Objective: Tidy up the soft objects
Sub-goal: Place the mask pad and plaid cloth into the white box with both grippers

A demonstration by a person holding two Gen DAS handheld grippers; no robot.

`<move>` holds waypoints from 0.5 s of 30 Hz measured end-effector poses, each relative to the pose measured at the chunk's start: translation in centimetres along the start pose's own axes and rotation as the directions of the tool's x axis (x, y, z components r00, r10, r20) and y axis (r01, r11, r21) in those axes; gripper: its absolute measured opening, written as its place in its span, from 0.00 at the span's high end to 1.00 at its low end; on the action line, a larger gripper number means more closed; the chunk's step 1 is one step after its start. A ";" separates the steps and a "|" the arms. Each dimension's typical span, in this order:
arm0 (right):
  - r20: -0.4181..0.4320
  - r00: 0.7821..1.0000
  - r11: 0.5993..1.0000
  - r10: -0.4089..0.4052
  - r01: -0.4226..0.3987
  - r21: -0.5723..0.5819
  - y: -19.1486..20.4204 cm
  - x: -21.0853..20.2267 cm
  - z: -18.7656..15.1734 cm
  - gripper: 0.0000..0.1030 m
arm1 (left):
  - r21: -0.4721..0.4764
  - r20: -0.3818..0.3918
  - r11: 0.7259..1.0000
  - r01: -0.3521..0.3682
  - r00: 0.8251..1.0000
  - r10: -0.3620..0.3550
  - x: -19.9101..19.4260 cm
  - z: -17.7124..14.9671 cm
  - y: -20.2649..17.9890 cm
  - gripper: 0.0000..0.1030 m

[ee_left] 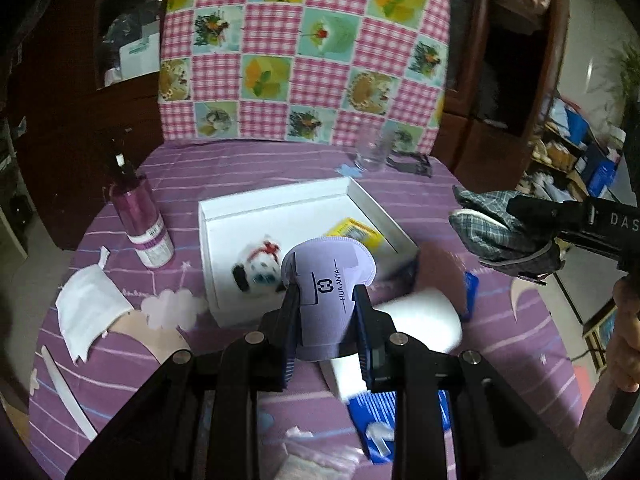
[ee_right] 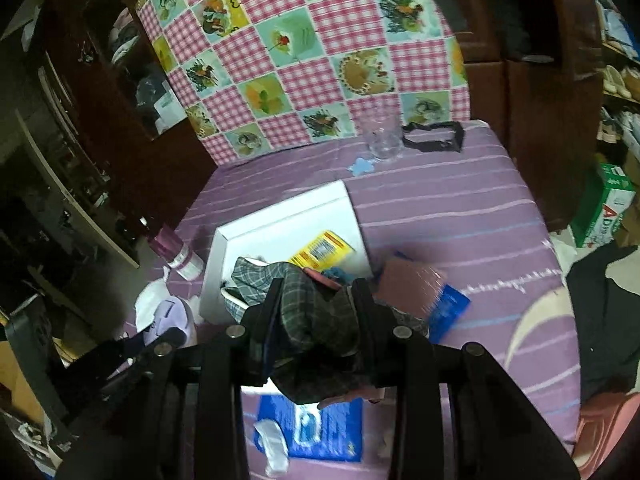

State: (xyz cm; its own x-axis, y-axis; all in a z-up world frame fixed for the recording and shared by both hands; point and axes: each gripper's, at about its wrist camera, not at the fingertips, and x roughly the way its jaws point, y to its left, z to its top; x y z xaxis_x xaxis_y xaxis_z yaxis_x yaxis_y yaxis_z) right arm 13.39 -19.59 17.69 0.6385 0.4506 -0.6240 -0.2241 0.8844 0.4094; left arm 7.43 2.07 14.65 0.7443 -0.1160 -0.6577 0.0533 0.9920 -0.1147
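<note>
Grippers both clamp cloth: left gripper (ee_left: 326,300) lilac pad (ee_left: 328,276), right gripper (ee_right: 316,292) plaid cloth (ee_right: 312,312), above white box (ee_left: 280,200) rim.

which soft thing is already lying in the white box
The panda plush. It lies on the floor of the white box, while the lilac pad is clamped in the left gripper and the plaid cloth in the right gripper.
</note>
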 end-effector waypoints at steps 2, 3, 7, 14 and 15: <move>0.005 1.000 1.000 0.024 -0.024 0.004 0.4 0.8 1.3 0.66 | -0.018 0.010 1.000 -0.009 1.000 0.010 0.3 1.0 0.5 0.77; 0.007 0.999 0.999 0.035 -0.035 0.005 0.6 1.1 1.8 0.66 | -0.033 0.020 0.999 -0.015 1.000 0.015 0.6 1.7 0.9 0.77; 0.025 0.991 0.991 0.131 -0.130 -0.011 1.7 3.4 4.4 0.66 | -0.073 0.054 0.997 -0.038 0.998 0.042 1.5 3.5 2.0 0.77; 0.034 0.974 0.974 0.222 -0.223 0.037 2.8 8.1 7.3 0.66 | -0.147 0.059 0.981 -0.124 0.989 0.134 4.9 5.8 4.5 0.77; 0.046 0.972 0.972 0.229 -0.230 0.039 2.9 8.9 7.4 0.66 | -0.150 0.060 0.977 -0.149 0.985 0.160 5.4 5.9 4.8 0.77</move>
State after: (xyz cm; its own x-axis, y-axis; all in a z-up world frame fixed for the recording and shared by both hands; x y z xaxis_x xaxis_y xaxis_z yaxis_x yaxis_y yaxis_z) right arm 23.89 -13.93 18.25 0.6032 0.6348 -0.4829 -0.3364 0.7515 0.5676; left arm 15.68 6.52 14.97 0.7820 0.0474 -0.6214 -0.1591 0.9792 -0.1256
